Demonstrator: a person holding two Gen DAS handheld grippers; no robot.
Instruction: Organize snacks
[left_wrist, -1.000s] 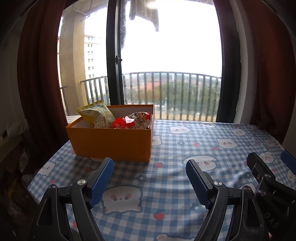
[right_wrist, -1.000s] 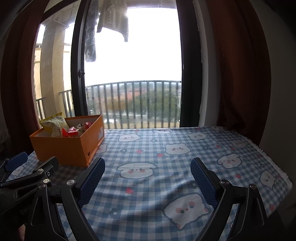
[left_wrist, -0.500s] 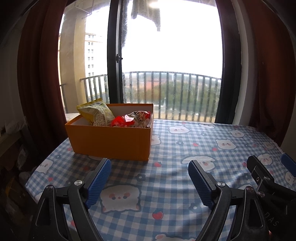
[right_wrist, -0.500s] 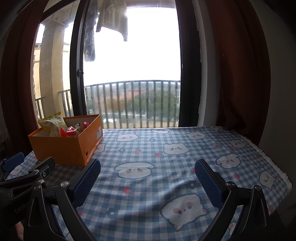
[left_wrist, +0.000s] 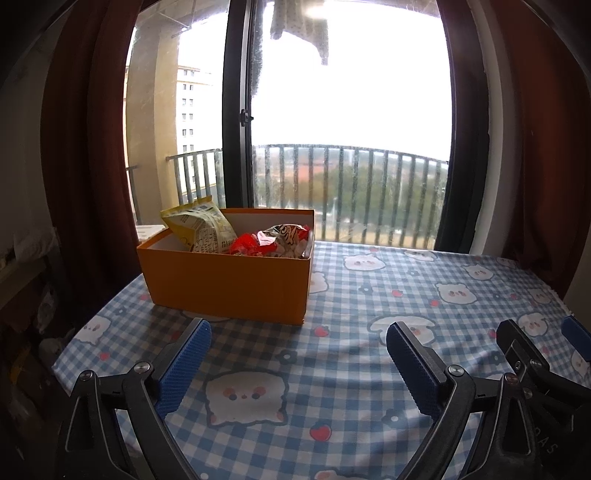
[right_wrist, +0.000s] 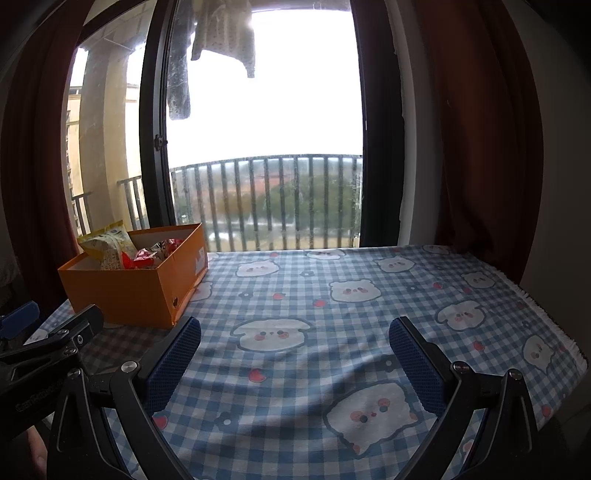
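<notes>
Snack packets (left_wrist: 236, 236) piled in orange cardboard box (left_wrist: 229, 280) at 10 o'clock on checked bear tablecloth (left_wrist: 351, 295). Yellow bag (left_wrist: 201, 229) leaning at box's left end, print too small to read; red wrappers (left_wrist: 247, 247) half hidden behind box wall. Left gripper (left_wrist: 298, 363) opening, nothing between jaws. Right gripper (right_wrist: 295, 363) spread wide, empty; partly cut off at 3 o'clock in left view. Lettering on gripper frames illegible.

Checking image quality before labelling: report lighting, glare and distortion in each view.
Left wrist view: the window is blown out white, curtains go dark, the orange box stays readable, and the fisheye bends the frame edges. Right wrist view: same backlight and barrel distortion, tablecloth evenly lit, corners vignetted.
</notes>
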